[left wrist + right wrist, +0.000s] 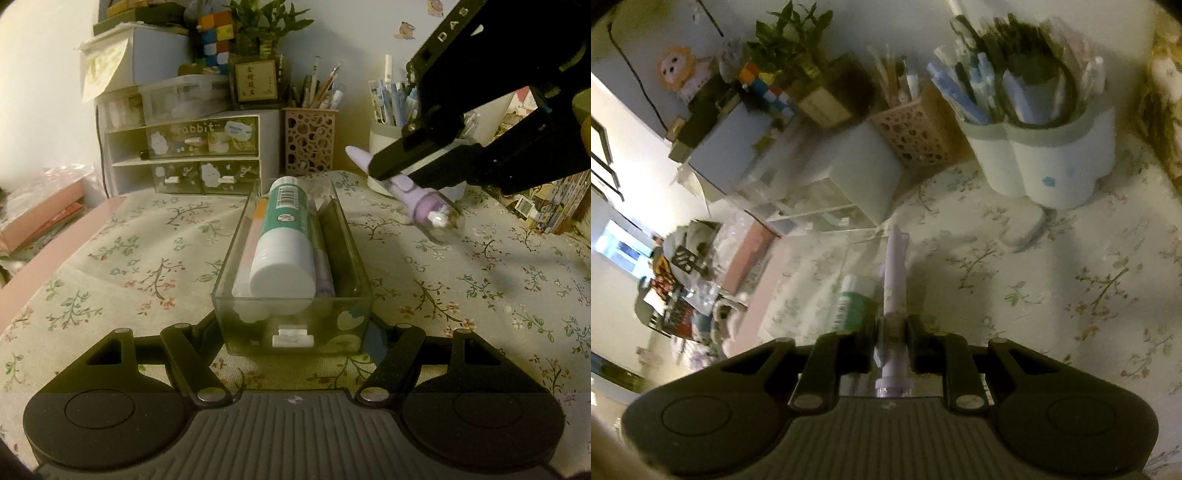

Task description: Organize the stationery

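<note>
R gripper [391, 173] pinches purple pen [417, 201] in air, 2 o'clock of clear drawer [354, 295]; L gripper [295, 354] clamps drawer's front. Risk: glue stick [286, 240] fills drawer w/ little room, pen may roll off

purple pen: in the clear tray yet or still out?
Out. The purple pen is clamped in the right gripper, in the air right of the clear tray, which already holds the glue stick.
</note>
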A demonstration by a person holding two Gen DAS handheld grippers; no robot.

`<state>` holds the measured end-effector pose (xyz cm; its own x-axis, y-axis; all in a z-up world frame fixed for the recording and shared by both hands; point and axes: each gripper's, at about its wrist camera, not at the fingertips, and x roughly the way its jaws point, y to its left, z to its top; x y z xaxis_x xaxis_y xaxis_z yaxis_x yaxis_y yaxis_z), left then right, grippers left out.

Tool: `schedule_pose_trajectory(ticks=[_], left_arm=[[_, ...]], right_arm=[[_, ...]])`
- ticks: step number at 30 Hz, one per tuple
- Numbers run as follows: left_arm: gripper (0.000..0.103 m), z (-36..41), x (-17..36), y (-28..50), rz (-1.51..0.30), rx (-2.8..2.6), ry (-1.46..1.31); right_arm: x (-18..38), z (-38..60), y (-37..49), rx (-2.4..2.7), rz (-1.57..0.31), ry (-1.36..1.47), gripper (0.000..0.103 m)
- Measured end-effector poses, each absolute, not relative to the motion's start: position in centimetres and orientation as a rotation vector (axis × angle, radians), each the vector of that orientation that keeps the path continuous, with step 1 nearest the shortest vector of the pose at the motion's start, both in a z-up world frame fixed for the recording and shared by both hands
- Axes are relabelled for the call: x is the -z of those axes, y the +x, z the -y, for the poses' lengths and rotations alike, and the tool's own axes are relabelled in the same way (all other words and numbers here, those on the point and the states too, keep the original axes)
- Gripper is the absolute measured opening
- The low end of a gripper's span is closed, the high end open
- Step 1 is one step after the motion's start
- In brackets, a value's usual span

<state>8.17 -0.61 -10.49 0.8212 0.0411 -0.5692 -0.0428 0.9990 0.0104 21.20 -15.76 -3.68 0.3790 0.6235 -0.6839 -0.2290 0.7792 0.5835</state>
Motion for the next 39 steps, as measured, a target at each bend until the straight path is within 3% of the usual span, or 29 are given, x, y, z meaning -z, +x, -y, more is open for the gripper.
schedule_pose_trajectory(ticks=[16, 21, 34, 39], left_arm=[[0.072, 0.5, 10.5, 8.1, -0.606, -0.044, -0.002], [0.072, 0.6, 10.5, 8.2, -0.607, -0.043, 0.001], [0.072, 0.6, 10.5, 8.2, -0.605, -0.041, -0.001], [0.072, 0.7, 10.5, 8.2, -0.605, -0.041, -0.001]], right_arm=[[4.9, 13.4, 21.4, -0.578, -1.072, 0.575, 0.029], [5.0, 12.0, 21.3, -0.549, -1.099, 0.506, 0.031], [4.1, 19.2, 22.2, -0.409, -0.943, 0.540, 0.031], [5.8, 21.0, 23.3, -0.308, -0.866, 0.321, 0.041]])
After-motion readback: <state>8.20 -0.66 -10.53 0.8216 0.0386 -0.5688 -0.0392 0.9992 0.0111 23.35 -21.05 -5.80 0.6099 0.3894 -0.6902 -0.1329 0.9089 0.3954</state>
